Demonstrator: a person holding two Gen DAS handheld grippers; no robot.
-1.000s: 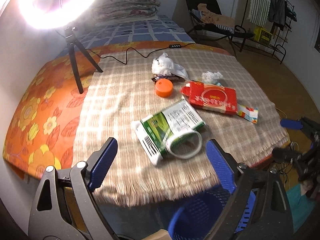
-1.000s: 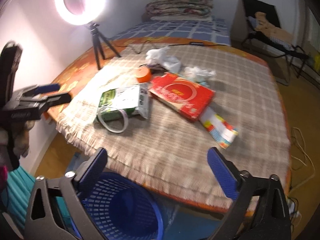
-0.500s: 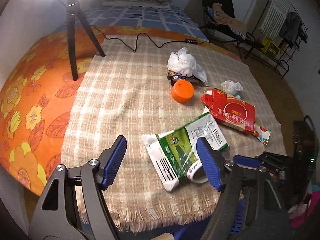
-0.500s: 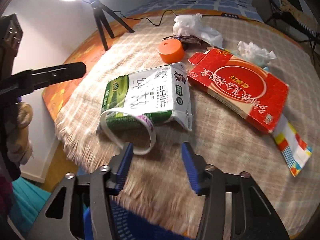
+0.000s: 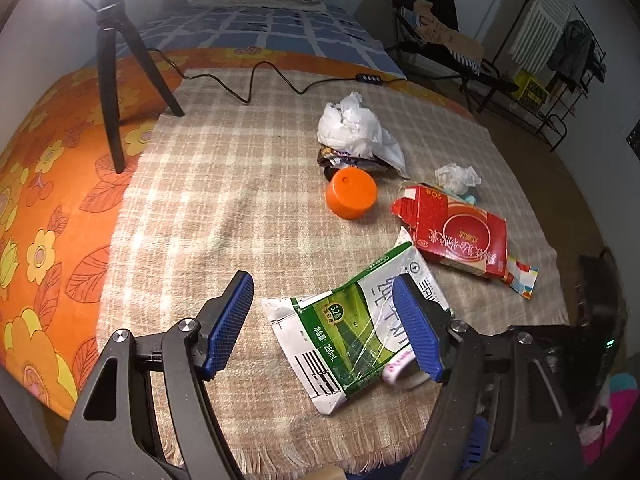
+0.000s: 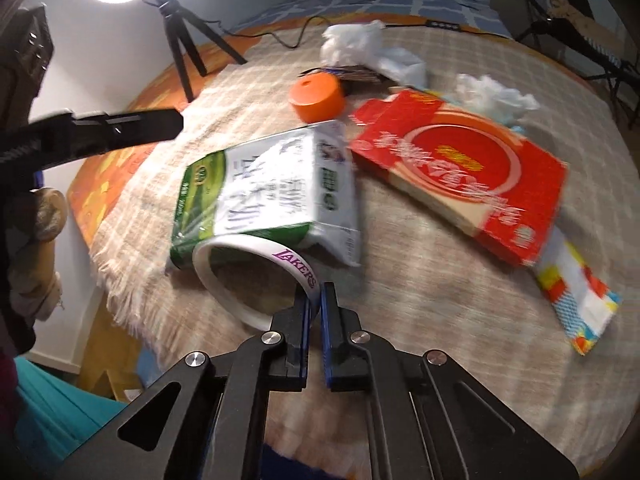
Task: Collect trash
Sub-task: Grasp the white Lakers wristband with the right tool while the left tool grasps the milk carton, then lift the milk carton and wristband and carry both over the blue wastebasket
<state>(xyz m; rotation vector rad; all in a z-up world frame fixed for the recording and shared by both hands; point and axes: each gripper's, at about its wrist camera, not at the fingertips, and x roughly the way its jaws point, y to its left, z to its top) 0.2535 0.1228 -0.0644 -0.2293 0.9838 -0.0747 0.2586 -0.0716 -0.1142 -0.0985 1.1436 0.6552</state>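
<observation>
1. Both grippers had descended toward the near edge of the plaid blanket since the earlier frames.
2. Right gripper jaws had just been closing and now pinched the white tape ring beside the milk carton; first pickup judged secured.
3. Left gripper stood spread, empty, over the carton.
4. Counted: one carton, one red box, one orange cap, two crumpled white wads.

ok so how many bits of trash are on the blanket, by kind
cartons and boxes: 2, milk carton, red box
crumpled white plastic or tissue: 2, bag, wad
wrappers: 2, colourful wrapper, dark wrapper
orange cap: 1
white ring: 1, pinched by the right gripper
total: 8
</observation>
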